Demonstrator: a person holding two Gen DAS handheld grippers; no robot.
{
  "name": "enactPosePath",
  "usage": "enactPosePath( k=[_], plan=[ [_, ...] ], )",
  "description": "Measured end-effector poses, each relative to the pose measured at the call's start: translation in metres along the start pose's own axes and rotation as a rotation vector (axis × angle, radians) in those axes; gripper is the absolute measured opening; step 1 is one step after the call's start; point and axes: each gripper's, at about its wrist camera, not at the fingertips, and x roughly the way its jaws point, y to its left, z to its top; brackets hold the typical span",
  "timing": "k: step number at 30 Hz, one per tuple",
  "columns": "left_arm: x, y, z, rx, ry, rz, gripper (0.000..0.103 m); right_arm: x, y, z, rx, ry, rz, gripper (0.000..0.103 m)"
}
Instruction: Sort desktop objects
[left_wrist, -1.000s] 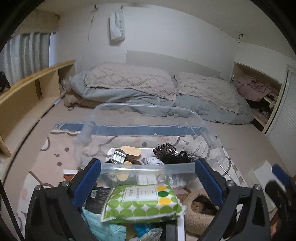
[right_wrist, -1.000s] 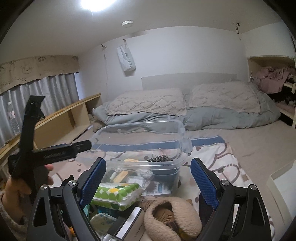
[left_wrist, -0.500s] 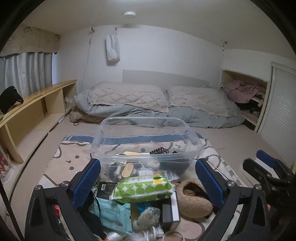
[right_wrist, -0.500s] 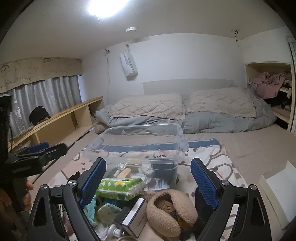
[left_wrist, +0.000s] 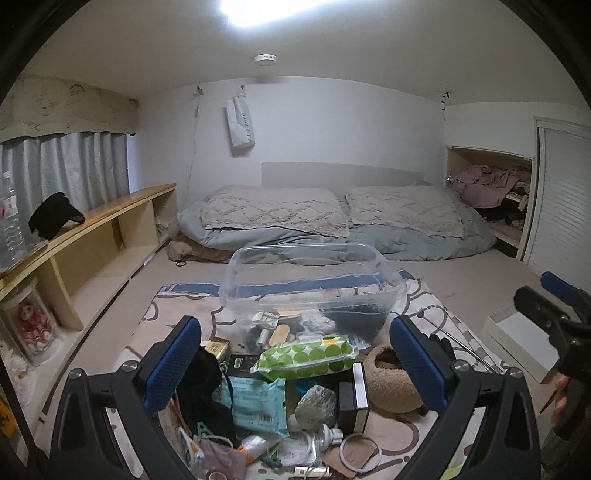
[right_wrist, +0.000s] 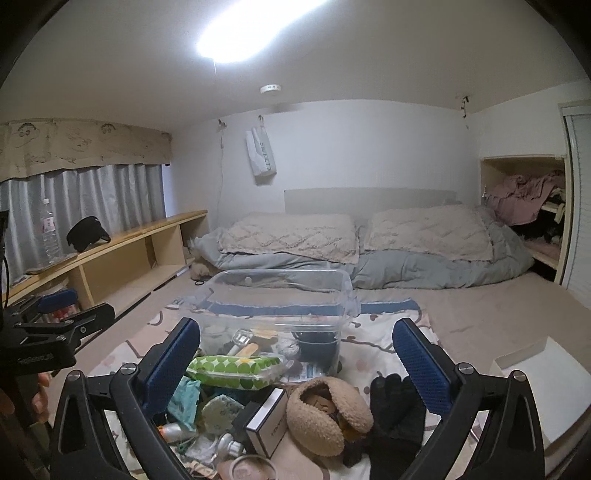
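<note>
Both grippers stood wide apart and empty: the left gripper (left_wrist: 295, 356) and the right gripper (right_wrist: 297, 356), whose jaws had just been opening. Nearest lay a fluffy tan earmuff (right_wrist: 328, 417), just before the clear plastic storage bin (right_wrist: 273, 306). A green-dotted wipes pack (right_wrist: 236, 369) rested against the bin's front.

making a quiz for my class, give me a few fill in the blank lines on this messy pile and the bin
1. The pack with green dots lies just in front of the clear ____.
2. The glove beside the fuzzy earmuffs is ____ in colour.
3. Both the left gripper and the right gripper have their blue-padded fingers spread ____, with nothing held.

Missing words: bin; black; open
</note>
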Motion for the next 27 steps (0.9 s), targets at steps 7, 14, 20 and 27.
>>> enactPosePath(
  k=[7, 14, 20, 27],
  plan=[
    [-0.028, -0.001, -0.013, 0.017, -0.036, 0.029, 0.103, -0.026, 0.007, -0.009, -0.031, -0.012, -0.006, 0.103],
    [-0.047, 0.003, -0.031, -0.003, -0.037, 0.022, 0.103, -0.043, 0.016, -0.022, -0.051, 0.004, -0.030, 0.103],
    [-0.060, 0.006, -0.047, -0.007, -0.023, 0.007, 0.103, -0.055, 0.022, -0.033, -0.064, 0.021, -0.044, 0.103],
    [-0.068, 0.008, -0.055, -0.004, -0.011, 0.031, 0.103, -0.061, 0.028, -0.040, -0.069, 0.041, -0.045, 0.103]
  ],
)
